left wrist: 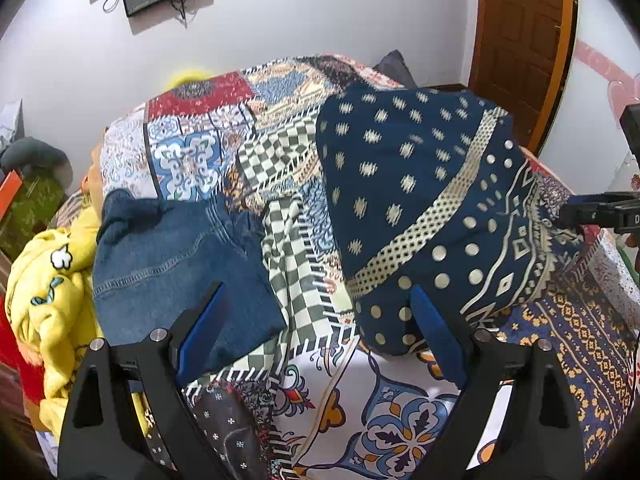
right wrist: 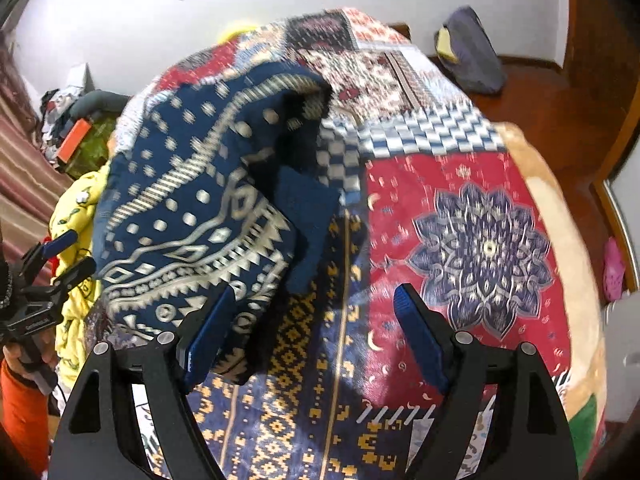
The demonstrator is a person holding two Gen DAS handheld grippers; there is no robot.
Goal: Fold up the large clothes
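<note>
A navy cloth with cream dots and borders (left wrist: 420,200) lies bunched on the patchwork bed cover (left wrist: 224,144), right of centre in the left wrist view. In the right wrist view it (right wrist: 192,208) lies left of centre, one edge lifted into a fold. My left gripper (left wrist: 316,300) is open and empty, its right finger at the cloth's near edge. My right gripper (right wrist: 316,300) is open and empty, its left finger over the cloth's near corner. The right gripper also shows at the right edge of the left wrist view (left wrist: 600,210), and the left gripper at the left edge of the right wrist view (right wrist: 60,256).
Folded blue jeans (left wrist: 176,256) lie left of the navy cloth. A yellow printed garment (left wrist: 48,304) is heaped at the bed's left side. A wooden door (left wrist: 520,40) stands behind. A dark bag (right wrist: 472,52) leans on the wall, on the floor.
</note>
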